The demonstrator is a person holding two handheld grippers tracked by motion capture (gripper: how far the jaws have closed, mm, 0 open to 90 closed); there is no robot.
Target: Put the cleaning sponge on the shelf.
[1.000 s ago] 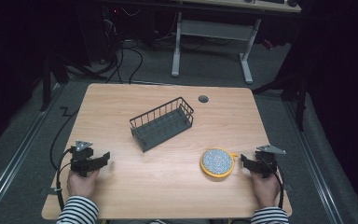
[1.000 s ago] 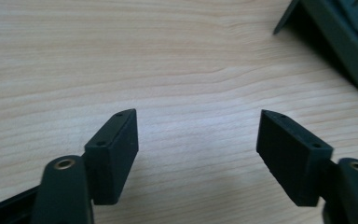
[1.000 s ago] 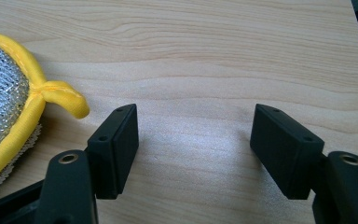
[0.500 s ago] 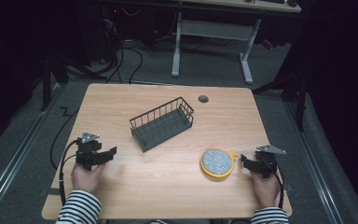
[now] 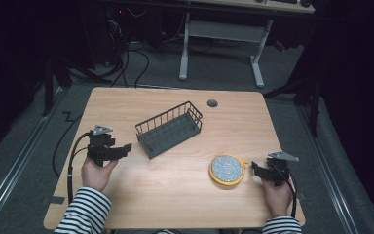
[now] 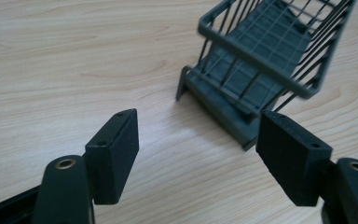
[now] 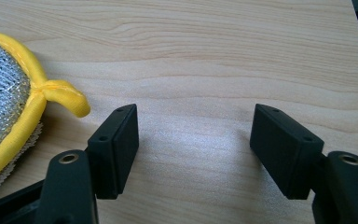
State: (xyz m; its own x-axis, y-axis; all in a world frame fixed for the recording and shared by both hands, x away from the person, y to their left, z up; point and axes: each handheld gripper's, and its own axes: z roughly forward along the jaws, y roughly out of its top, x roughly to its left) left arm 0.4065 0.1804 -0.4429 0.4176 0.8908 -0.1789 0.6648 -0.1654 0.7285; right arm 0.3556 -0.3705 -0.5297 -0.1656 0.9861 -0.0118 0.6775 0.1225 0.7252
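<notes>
A dark wire basket (image 5: 170,129) sits slanted at the middle of the wooden table (image 5: 175,200). My left gripper (image 5: 126,146) hovers just left of the basket's near end, pointing at it. Its jaws have just been opening, and only bare wood lies between them. In the left gripper view the basket's corner (image 6: 261,65) lies just beyond the open gripper (image 6: 198,144). A round yellow-rimmed scouring pad (image 5: 227,169) lies at the right. My right gripper (image 5: 254,168) rests open beside it, and the pad's loop (image 7: 63,95) sits near the left jaw.
A round cable hole (image 5: 212,103) marks the table's far edge. A black cable (image 5: 70,161) trails from the left gripper over the table's left side. Behind the table stands a white desk frame (image 5: 224,29) on a dark floor.
The left gripper has lifted and moved away from the person and rightward, closer to the basket. The right hand, pad and basket have stayed put.
</notes>
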